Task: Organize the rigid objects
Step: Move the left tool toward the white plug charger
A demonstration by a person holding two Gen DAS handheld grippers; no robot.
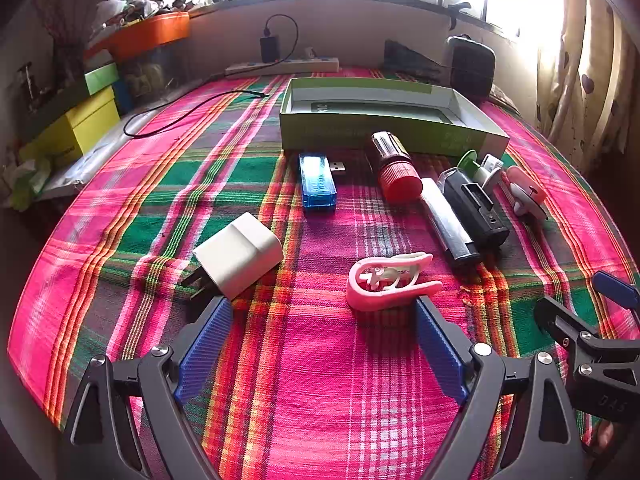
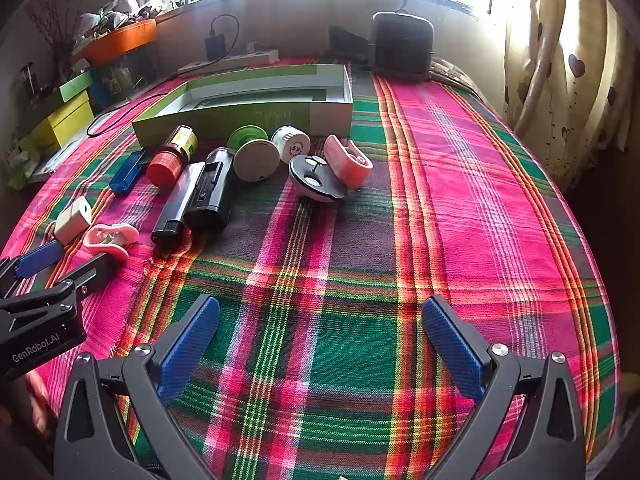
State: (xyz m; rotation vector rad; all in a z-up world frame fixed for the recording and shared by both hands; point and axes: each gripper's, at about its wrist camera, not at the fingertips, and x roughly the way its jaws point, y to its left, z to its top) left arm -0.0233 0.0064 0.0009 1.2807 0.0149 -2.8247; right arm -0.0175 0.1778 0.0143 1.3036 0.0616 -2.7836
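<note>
An open green box (image 1: pixel 384 128) (image 2: pixel 256 114) stands at the back of the plaid cloth. In front of it lie a blue USB stick (image 1: pixel 317 186), a red-capped bottle (image 1: pixel 394 168), a silver lighter (image 1: pixel 448 226), a black device (image 1: pixel 476 208), a white charger (image 1: pixel 240 256) and a pink clip (image 1: pixel 390 282) (image 2: pixel 110 238). My left gripper (image 1: pixel 322 312) is open and empty, its right finger just below the pink clip. My right gripper (image 2: pixel 320 312) is open and empty over bare cloth, to the right of the objects.
Spools (image 2: pixel 256 158), a white cap (image 2: pixel 291 144), a black disc (image 2: pixel 316 178) and a pink holder (image 2: pixel 346 160) lie near the box. A power strip (image 1: pixel 282 67), a cable (image 1: pixel 188 110), a black bag (image 2: pixel 402 46) and stacked boxes (image 1: pixel 80 120) line the back and left.
</note>
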